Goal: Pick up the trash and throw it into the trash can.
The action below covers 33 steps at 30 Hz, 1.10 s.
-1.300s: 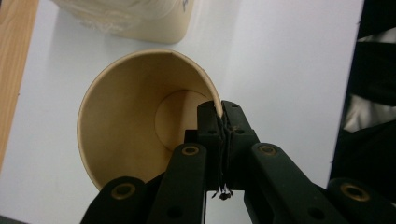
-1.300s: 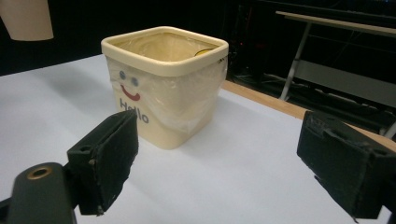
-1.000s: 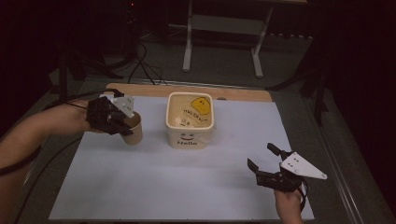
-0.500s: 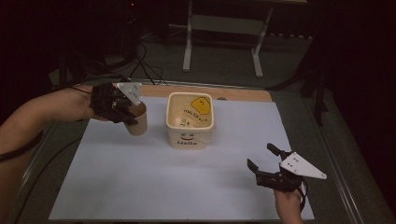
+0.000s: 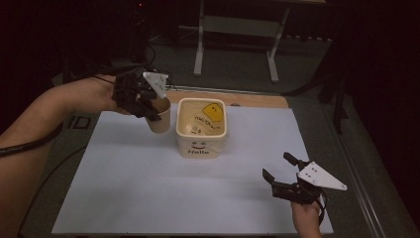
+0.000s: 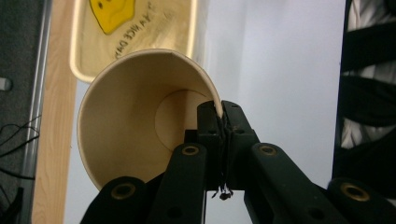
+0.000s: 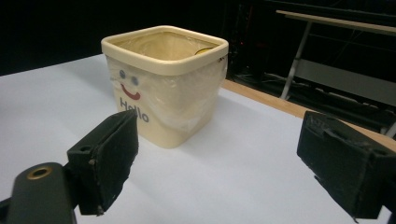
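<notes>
A tan paper cup [image 5: 160, 120] hangs in the air just left of the cream square bin [image 5: 200, 148], tipped toward it. My left gripper [image 5: 150, 108] is shut on the cup's rim; in the left gripper view the jaws [image 6: 219, 111] pinch the thin wall of the cup [image 6: 130, 126], whose inside looks bare. The bin [image 6: 77, 60] lies beyond the cup's mouth. It has a smiley and "Hello" on its side [image 7: 163, 98] and a plastic liner. My right gripper [image 5: 276, 166] stands open low at the front right, nothing between its pads [image 7: 107, 158].
A white sheet [image 5: 148, 188] covers the table, with a wooden strip [image 5: 257, 99] along its far edge. A metal stand [image 5: 237, 29] is on the dark floor behind. Black cables [image 5: 29, 144] trail off at the left.
My left gripper has risen with the cup and carried it right, up to the bin's left side, tilting it. The right gripper has stayed put.
</notes>
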### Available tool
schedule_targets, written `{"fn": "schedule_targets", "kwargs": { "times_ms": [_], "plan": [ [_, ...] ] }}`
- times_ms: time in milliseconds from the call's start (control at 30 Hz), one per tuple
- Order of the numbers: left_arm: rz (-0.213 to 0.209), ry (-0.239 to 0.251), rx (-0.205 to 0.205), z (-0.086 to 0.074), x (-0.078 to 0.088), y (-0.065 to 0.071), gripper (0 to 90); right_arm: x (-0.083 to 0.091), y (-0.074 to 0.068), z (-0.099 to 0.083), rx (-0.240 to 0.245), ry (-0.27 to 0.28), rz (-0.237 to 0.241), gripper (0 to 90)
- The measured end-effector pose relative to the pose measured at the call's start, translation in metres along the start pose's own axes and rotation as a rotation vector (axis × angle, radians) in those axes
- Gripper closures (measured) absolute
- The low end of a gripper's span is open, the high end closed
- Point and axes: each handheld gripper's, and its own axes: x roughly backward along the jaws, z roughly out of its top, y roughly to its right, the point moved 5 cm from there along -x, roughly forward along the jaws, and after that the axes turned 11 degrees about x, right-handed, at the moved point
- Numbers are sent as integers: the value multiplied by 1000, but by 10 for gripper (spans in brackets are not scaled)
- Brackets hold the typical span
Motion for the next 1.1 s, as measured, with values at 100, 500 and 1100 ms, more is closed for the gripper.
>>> {"fn": "schedule_targets", "kwargs": {
  "times_ms": [100, 500, 1100],
  "plan": [
    [3, -5, -4, 8, 1, -3, 890, 0, 0, 0, -1, 0, 3, 126],
    [3, -3, -9, 38, 3, -13, 889, 0, 0, -1, -3, 1, 5, 126],
    [4, 1, -14, 73, -2, -24, 888, 0, 0, -1, -2, 0, 6, 126]
  ]
}}
